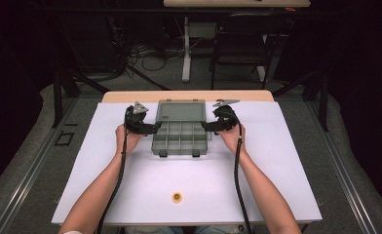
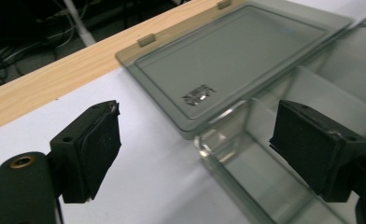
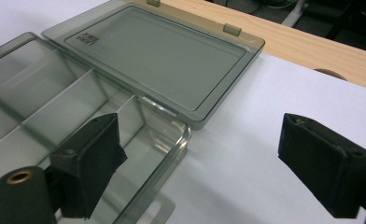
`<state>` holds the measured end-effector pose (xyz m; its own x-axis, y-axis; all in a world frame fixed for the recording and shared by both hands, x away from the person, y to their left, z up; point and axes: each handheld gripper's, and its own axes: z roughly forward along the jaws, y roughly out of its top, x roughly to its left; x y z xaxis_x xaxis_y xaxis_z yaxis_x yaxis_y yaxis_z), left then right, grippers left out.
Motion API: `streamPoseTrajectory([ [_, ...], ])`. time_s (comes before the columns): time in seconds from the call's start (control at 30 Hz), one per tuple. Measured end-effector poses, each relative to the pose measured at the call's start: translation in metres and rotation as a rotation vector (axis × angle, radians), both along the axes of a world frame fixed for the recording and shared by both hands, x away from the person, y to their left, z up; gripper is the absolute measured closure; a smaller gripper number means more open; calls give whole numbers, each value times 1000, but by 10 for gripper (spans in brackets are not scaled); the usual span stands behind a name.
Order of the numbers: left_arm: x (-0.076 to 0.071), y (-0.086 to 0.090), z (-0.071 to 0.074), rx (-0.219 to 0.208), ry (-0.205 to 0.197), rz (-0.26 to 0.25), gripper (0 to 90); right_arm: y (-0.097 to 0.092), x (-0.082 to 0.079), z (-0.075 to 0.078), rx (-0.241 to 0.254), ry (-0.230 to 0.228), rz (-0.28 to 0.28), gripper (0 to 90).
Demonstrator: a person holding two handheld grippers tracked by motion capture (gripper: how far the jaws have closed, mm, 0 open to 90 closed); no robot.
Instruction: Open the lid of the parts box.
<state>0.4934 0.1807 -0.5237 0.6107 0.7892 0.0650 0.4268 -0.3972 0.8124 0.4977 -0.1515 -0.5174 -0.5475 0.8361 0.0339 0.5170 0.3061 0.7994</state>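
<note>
Open grey-tinted clear plastic compartment box (image 1: 180, 135) on the white sheet, a gripper at each side of it.

The box lies with its flat lid (image 1: 181, 110) swung back onto the sheet behind the divided tray, whose two latches face the person. The left gripper (image 1: 156, 127) sits at the box's left wall, its jaws spread wide: in the left gripper view one pad (image 2: 99, 147) hangs over the sheet outside the box and the other over the tray, neither pressing the wall. The right gripper (image 1: 204, 126) mirrors it at the box's right wall, jaws likewise spread, gripping nothing. In front of the box, well apart, lies a small yellow ring-shaped roll (image 1: 177, 197). The white sheet (image 1: 276, 165) covers a light wooden table (image 1: 189, 95), bare only behind the box's lid.
</note>
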Motion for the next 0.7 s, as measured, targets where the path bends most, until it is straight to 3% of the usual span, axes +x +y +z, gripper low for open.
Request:
streamPoseTrajectory([
  [0.17, -12, 0, 4, 15, 8, -29, 77, -6, -19, 3, -17, -26, 58, 48],
  [0.4, -30, 5, 3, 26, 16, -51, 32, -14, -37, 6, -34, -37, 89, 32],
  [0.7, -54, 12, 0, 2, 32, -69, 3, -26, -63, 5, -30, -52, 110, 12],
])
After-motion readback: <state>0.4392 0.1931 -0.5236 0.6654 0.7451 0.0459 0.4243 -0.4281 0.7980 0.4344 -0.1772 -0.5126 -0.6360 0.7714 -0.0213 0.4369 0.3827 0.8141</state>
